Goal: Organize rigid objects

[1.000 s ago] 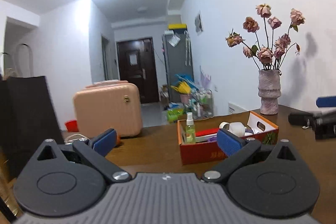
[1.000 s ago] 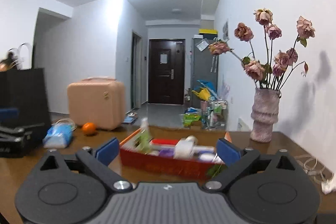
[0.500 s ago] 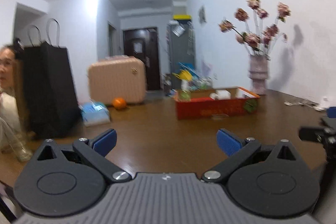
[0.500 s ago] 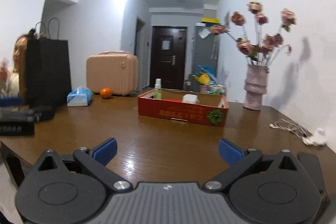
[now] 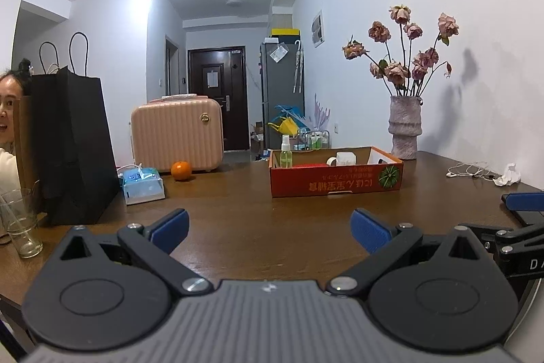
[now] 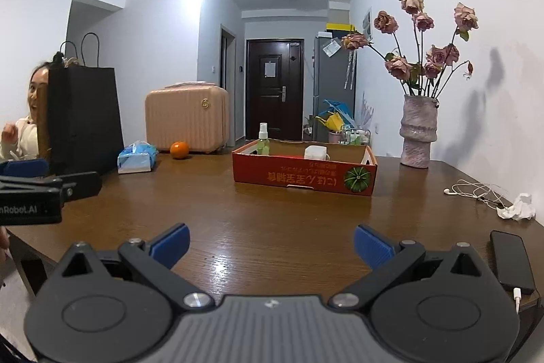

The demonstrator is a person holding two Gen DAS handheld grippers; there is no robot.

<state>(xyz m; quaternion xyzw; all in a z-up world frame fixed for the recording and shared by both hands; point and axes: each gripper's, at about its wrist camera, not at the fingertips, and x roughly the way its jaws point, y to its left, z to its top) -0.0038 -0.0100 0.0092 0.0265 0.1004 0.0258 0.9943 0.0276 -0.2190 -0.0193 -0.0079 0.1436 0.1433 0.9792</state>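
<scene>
A red cardboard box [image 5: 335, 182] stands on the brown table [image 5: 238, 210], also in the right wrist view [image 6: 302, 177]. It holds a green spray bottle [image 5: 286, 152], a white jar [image 5: 345, 158] and other items mostly hidden by its wall. My left gripper [image 5: 270, 228] is open and empty, well back from the box near the table's front edge. My right gripper [image 6: 272, 244] is open and empty, likewise far from the box. Each gripper shows at the edge of the other's view.
On the table stand a vase of dried roses [image 5: 404, 131], a black paper bag [image 5: 73, 145], a tissue pack [image 5: 141, 184], an orange [image 5: 181, 170], a glass [image 5: 20, 223], earphones [image 6: 476, 189], crumpled paper [image 6: 518, 208] and a phone [image 6: 511, 261]. A person [image 6: 23, 125] sits at left.
Both grippers have pulled back from the red box toward the table's front edge. The box now looks smaller and farther away. Both stay open.
</scene>
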